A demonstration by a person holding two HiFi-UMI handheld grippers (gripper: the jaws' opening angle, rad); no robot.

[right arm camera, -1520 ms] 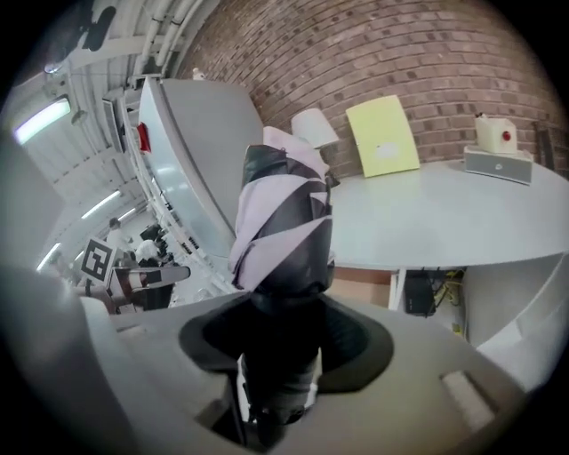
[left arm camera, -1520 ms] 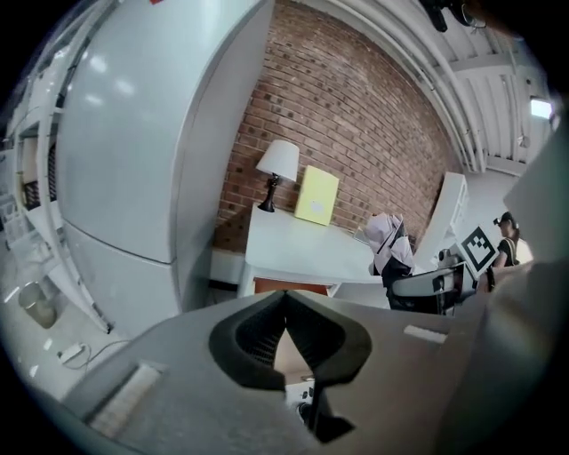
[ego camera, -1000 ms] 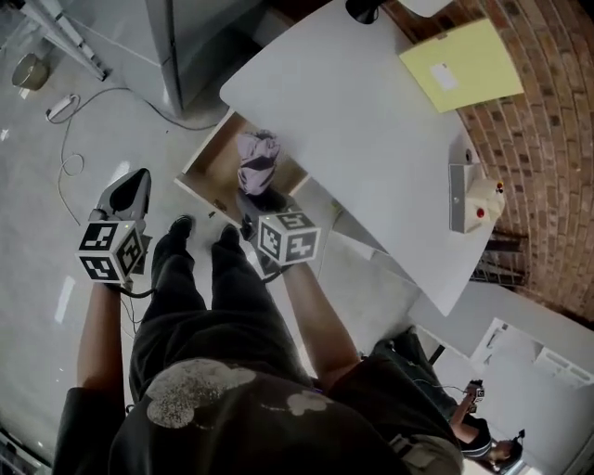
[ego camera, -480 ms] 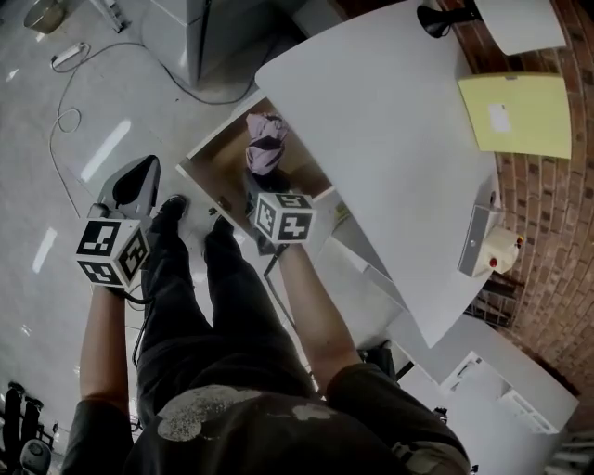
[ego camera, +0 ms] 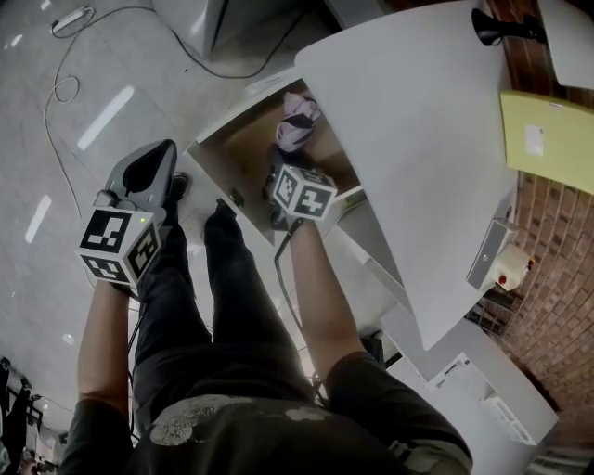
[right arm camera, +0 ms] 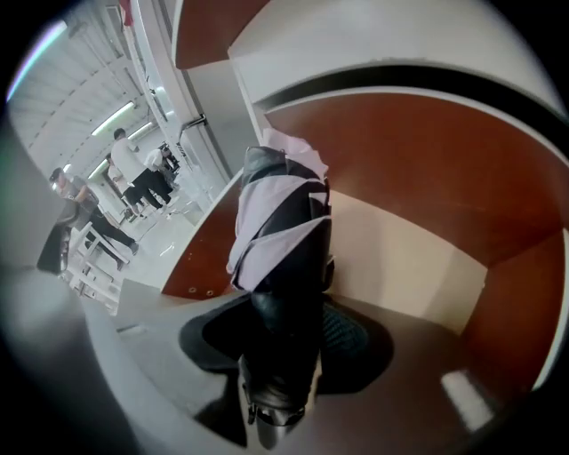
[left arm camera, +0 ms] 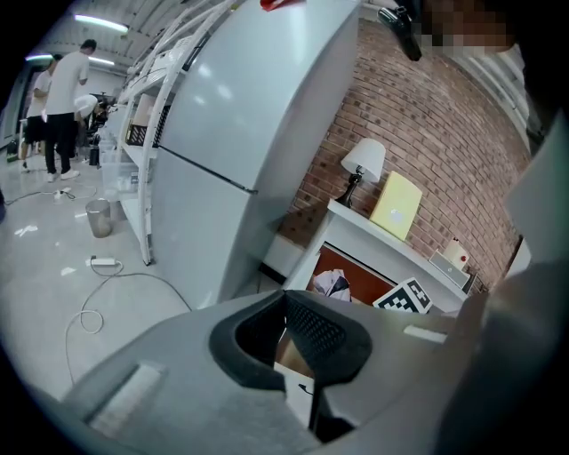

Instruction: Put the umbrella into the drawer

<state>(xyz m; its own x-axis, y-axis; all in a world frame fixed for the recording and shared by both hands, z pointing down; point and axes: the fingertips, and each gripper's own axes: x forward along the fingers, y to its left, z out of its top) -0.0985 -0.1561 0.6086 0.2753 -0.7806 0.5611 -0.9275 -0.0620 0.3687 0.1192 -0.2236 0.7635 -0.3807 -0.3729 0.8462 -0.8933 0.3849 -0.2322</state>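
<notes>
Currently my right gripper (right arm camera: 289, 333) has its jaws pinched on the umbrella (right arm camera: 280, 235). Both pads press against the black lower part of the folded bundle, and its black-and-lilac fabric stands out past the jaw tips. In the right gripper view that fabric end is ringed by the red-brown walls and pale bottom of the drawer (ego camera: 241, 148), so the umbrella is inside the open drawer's mouth. Whether it touches the bottom I cannot tell. From the head view the drawer stands pulled out from under the white bench (ego camera: 418, 121). The lilac fabric shows over its wood-coloured inside, just beyond the right gripper's marker cube.

My left gripper (ego camera: 148, 174) hangs off to the left of the drawer, over the pale floor (ego camera: 46, 288) and apart from everything in the task. Its jaws are pressed together at the tips with nothing between them. Through the slot under the tips I see only the drawer's white front.

On the bench lie a yellow folder (ego camera: 552, 139) and, near the far edge, the black foot of a lamp (ego camera: 501, 28). A brick wall (ego camera: 557, 315) runs behind the bench. A thin cable (ego camera: 60, 93) loops across the floor, and a tall grey cabinet (left arm camera: 240, 115) stands left of the drawer in the left gripper view.
</notes>
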